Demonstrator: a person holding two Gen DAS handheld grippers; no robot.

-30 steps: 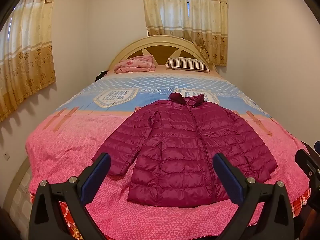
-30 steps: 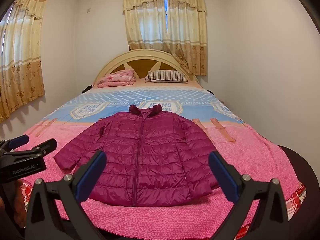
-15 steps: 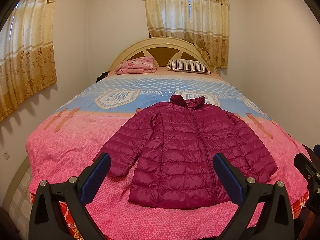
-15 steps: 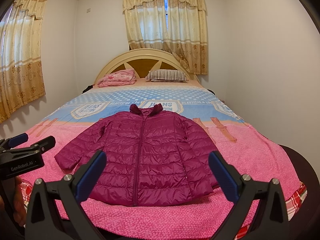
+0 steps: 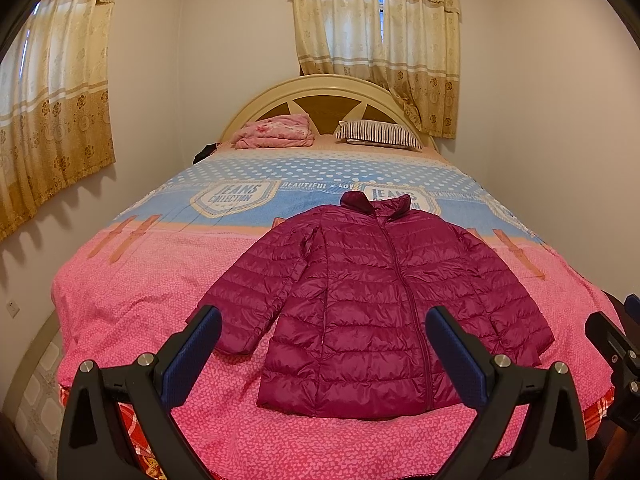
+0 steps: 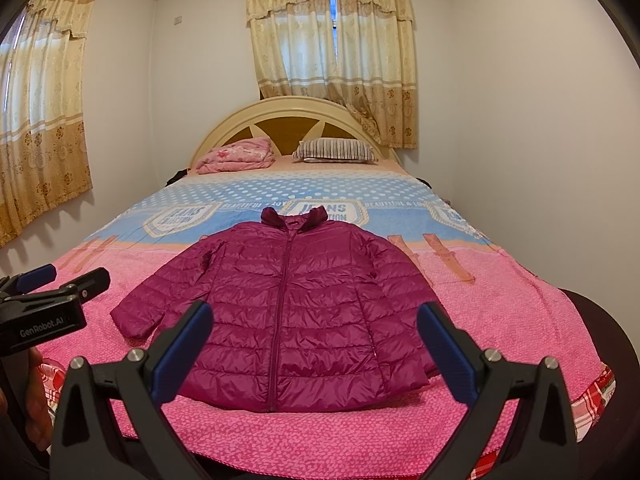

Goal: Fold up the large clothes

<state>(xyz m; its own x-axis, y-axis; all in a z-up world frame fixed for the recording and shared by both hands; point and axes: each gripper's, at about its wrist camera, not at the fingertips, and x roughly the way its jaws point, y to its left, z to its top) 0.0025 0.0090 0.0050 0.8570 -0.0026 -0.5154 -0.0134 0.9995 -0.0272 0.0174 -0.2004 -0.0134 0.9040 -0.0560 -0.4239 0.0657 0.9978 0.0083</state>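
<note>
A magenta quilted puffer jacket lies flat, zipped, front up, on the pink end of the bed, collar toward the headboard and both sleeves spread; it also shows in the right wrist view. My left gripper is open and empty, held in the air before the foot of the bed, in front of the jacket's hem and left sleeve. My right gripper is open and empty, also short of the hem. The left gripper's body shows at the left of the right wrist view.
The bed has a pink and blue printed cover. A folded pink blanket and a striped pillow lie by the headboard. Walls stand close on both sides. Curtains hang behind the bed and at the left.
Both grippers have drifted slightly; the jacket sits a little further right and lower in the left view. Jacket itself has not moved. Both grippers stay open.
</note>
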